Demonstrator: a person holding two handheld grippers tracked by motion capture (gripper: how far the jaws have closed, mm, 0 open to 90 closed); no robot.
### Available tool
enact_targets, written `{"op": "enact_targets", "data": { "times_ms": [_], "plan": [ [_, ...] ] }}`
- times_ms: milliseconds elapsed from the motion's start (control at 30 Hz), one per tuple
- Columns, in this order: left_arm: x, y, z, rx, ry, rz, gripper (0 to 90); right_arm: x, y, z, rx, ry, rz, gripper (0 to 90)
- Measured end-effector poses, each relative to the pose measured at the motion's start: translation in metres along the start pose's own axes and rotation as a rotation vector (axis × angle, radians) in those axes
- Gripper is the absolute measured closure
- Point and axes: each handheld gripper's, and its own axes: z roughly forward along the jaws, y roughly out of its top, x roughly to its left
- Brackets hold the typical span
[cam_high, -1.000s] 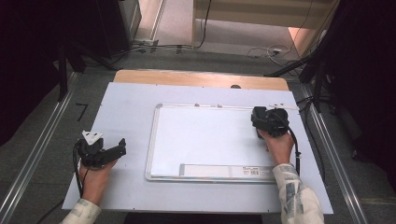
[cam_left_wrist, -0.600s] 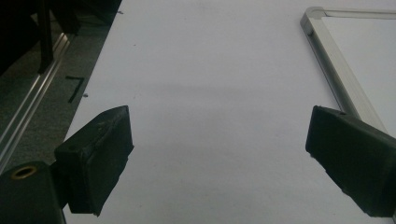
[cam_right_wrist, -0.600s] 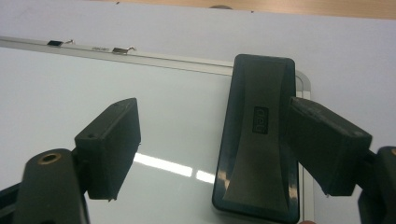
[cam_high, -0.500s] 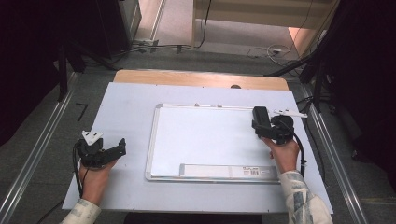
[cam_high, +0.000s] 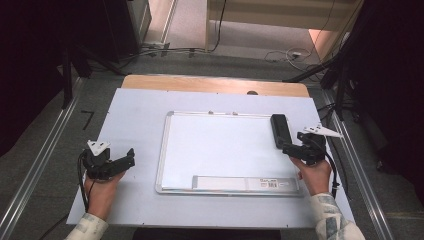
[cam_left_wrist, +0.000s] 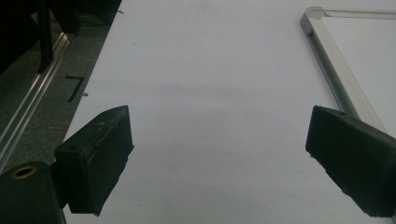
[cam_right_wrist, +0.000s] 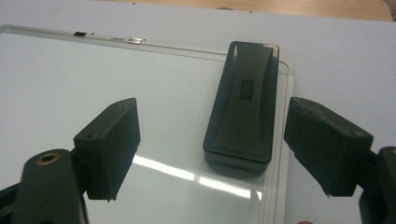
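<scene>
Two grippers are on the table, and the action sits at the right of the high view. The right gripper (cam_high: 295, 149) hovers just below the eraser (cam_high: 280, 130), a dark oblong block lying flat along the right edge of the whiteboard (cam_high: 220, 150), upper right of the board. In the right gripper view the eraser (cam_right_wrist: 243, 116) lies dead centre, long axis running away from the camera, its right side over the board's metal frame (cam_right_wrist: 280, 154). The right gripper (cam_right_wrist: 210, 149) has its jaws spread wide, one on each side of the eraser's near end, neither touching it. Nothing is clamped.

Over at the lower left of the high view, the left gripper (cam_high: 120, 162) rests on the pale table mat (cam_high: 130, 120), well apart from the board. In the left gripper view its jaws are wide apart too, bare mat between them, with the board's corner (cam_left_wrist: 310, 16) at the upper right.

My read: this is the reach for the eraser, approach nearly complete, grasp not yet made. The board surface looks clean, so what follows the pick is hard to call. The next move calls for the right gripper to slide forward and lower until the pads bracket the eraser's long sides, then close squarely, minding that frame edge under the right-hand pad.
</scene>
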Motion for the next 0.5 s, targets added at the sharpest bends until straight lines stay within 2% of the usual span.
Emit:
{"op": "enact_targets", "data": {
  "times_ms": [500],
  "plan": [
    [0.000,0.000,0.000,0.000,0.002,-0.001,7.8,-0.014,-0.016,-0.026,-0.015,-0.019,-0.009,16.1]
  ]
}}
